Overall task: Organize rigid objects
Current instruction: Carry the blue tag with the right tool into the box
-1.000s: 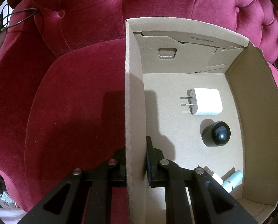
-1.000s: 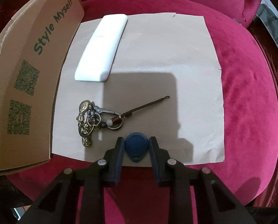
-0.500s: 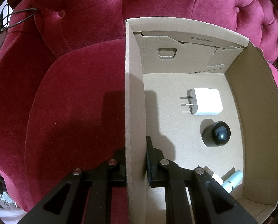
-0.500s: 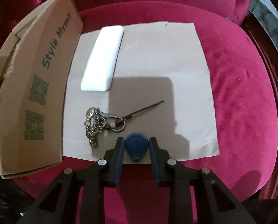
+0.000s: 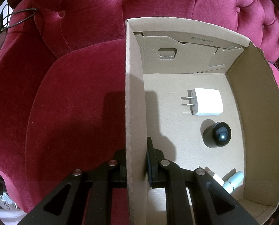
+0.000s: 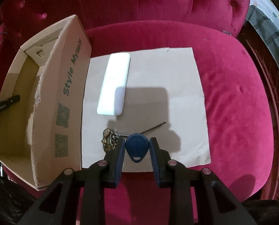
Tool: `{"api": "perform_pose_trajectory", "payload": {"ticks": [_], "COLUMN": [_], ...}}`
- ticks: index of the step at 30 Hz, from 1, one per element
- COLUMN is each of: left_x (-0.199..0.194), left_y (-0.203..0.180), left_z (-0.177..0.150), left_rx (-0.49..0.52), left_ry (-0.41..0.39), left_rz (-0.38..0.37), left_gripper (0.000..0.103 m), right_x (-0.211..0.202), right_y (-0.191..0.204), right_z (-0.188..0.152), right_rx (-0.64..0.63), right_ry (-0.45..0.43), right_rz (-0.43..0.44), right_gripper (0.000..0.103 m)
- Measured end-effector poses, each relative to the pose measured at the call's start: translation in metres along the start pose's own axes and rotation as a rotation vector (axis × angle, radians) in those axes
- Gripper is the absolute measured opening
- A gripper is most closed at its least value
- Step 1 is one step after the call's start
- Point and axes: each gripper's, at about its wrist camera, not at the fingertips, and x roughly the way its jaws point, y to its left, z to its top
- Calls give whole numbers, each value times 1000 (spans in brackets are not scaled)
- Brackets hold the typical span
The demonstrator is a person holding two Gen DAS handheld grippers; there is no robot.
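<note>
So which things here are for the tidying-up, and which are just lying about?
For the tidying:
- blue tag, held in the right gripper
- cardboard box, wall clamped by the left gripper
- white case
- keychain
- charger, black cap, already boxed

Just lying about:
- red sofa
- paper sheet
- cable

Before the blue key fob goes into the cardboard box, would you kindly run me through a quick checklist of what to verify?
1. Blue key fob gripped between the pads of the right hand-held gripper: ok.
2. Left hand-held gripper clamped on the cardboard box wall, steadying it: ok.
3. Box open at the top: ok.
4. Bare floor left in the box beside the white charger plug and the black round object: ok.
5. Fob free of the metal keychain on the paper sheet: cannot tell; the gripper hides part of the keychain.
6. White remote clear of the path to the box: ok.
</note>
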Motion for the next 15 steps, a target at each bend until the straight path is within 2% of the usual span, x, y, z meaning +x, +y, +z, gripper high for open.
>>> {"api": "perform_pose_trajectory", "payload": {"ticks": [8, 15], "left_x": [0, 0], "left_y": [0, 0], "left_z": [0, 0], "left_rx": [0, -1], "left_ry": [0, 1], "left_rz": [-1, -1], "left_gripper": [14, 14], "right_x": [-31, -41], "right_y": [17, 30], "right_z": [14, 28], "right_rx": [-5, -11], "right_ry": [-26, -17], "right_rz": [0, 15], "right_gripper": [28, 28]}}
